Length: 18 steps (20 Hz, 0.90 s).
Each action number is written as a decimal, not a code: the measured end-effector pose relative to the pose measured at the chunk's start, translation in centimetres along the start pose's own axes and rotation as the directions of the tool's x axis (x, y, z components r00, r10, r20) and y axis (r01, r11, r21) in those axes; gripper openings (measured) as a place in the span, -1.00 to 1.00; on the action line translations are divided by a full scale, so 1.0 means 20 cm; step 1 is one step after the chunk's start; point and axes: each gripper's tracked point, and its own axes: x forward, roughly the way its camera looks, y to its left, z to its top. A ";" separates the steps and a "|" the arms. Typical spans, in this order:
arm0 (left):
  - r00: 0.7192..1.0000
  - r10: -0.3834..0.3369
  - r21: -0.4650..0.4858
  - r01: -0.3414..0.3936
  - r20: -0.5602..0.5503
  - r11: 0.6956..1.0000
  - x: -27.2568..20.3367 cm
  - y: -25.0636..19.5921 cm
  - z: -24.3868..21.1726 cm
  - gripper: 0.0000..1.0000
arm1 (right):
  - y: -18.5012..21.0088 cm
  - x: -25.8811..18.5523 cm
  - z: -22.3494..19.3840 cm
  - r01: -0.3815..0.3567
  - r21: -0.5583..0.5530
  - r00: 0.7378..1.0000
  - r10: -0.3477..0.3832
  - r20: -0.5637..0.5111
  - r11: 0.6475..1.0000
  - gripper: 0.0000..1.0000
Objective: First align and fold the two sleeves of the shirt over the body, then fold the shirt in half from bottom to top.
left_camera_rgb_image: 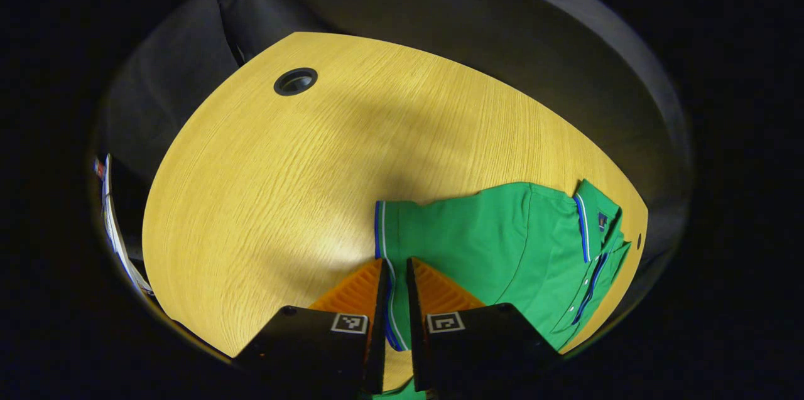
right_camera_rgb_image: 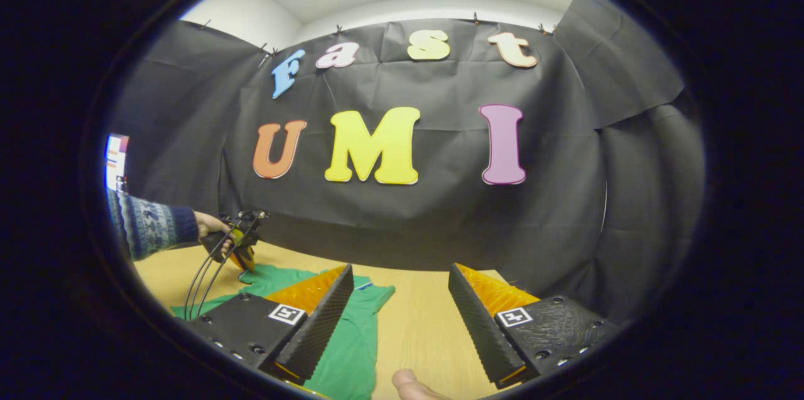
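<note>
Left gripper (left_camera_rgb_image: 394,274): fingers nearly closed, a narrow gap between them, clamped on the striped cuff edge of a sleeve (left_camera_rgb_image: 392,249) of the green shirt (left_camera_rgb_image: 502,243). The cuff's blue and white trim runs down through the gap. In the right gripper view this gripper (right_camera_rgb_image: 244,257) shows far off at the left, held by a hand (right_camera_rgb_image: 210,224) in a patterned sleeve, low over the shirt (right_camera_rgb_image: 352,337).

Right gripper (right_camera_rgb_image: 397,312): jaws wide apart, holding nothing, raised above the table (right_camera_rgb_image: 414,318) and pointed toward the booth wall. A fingertip (right_camera_rgb_image: 408,385) shows at the bottom edge between the jaws.

Clearance: in the left gripper view, bare wooden table (left_camera_rgb_image: 264,186) extends left of and beyond the shirt, with a round cable hole (left_camera_rgb_image: 295,81) near the far corner. The collar (left_camera_rgb_image: 597,224) lies close to the table's right edge.

Shirt position: flat on the table, body right of the left gripper; below and left of the right gripper, its left finger overlapping the fabric in view.
</note>
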 end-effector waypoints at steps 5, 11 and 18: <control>1.000 0.019 0.045 -0.019 0.003 0.999 -0.01 -0.01 0.02 -0.92 | -0.03 0.00 -0.01 0.010 0.006 1.000 -0.010 -0.002 1.000 0.90; 0.999 -0.022 0.029 0.021 0.025 0.999 -0.05 -0.04 0.03 -0.94 | -0.01 -0.02 -0.01 0.007 0.002 1.000 -0.007 -0.005 1.000 0.90; 0.994 -0.085 0.086 0.079 0.074 0.993 -0.21 -0.26 0.06 -0.94 | 0.04 -0.01 -0.05 -0.024 0.040 0.999 0.026 -0.043 0.999 0.90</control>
